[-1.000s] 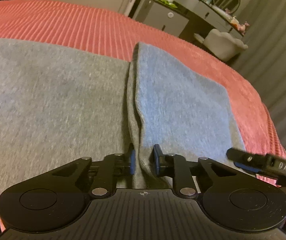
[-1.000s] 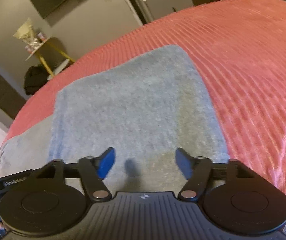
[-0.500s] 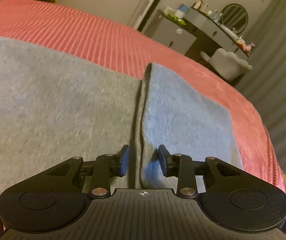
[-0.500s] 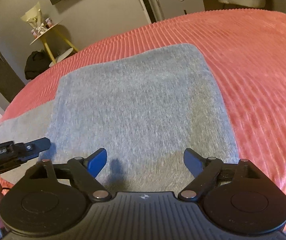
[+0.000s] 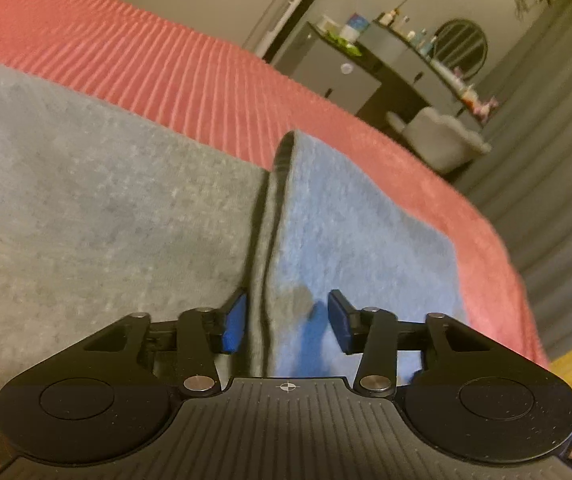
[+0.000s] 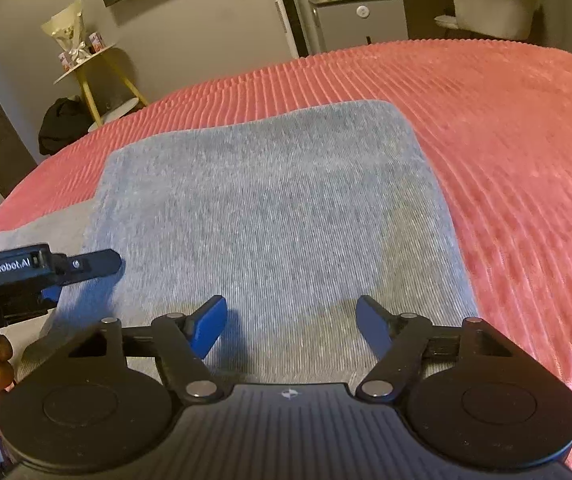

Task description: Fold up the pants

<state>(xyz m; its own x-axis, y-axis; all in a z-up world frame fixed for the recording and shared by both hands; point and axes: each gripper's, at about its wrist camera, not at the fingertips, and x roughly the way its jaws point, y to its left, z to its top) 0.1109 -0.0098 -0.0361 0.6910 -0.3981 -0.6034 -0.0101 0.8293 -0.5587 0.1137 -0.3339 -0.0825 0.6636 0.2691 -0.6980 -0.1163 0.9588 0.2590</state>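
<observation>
Nearest, left gripper (image 5: 284,322) partly open, holding nothing, straddling the folded edge of the gray pants (image 5: 98,240). Right gripper (image 6: 291,326) wide open, empty, over the folded panel. Pants lie flat on the red bed (image 6: 505,128). Next fold, likely: pinch both layers at the edge, lift both corners evenly, no drag. Far: side table (image 6: 86,74), cabinet (image 6: 359,24), chair (image 6: 493,6); nothing blocks.
</observation>
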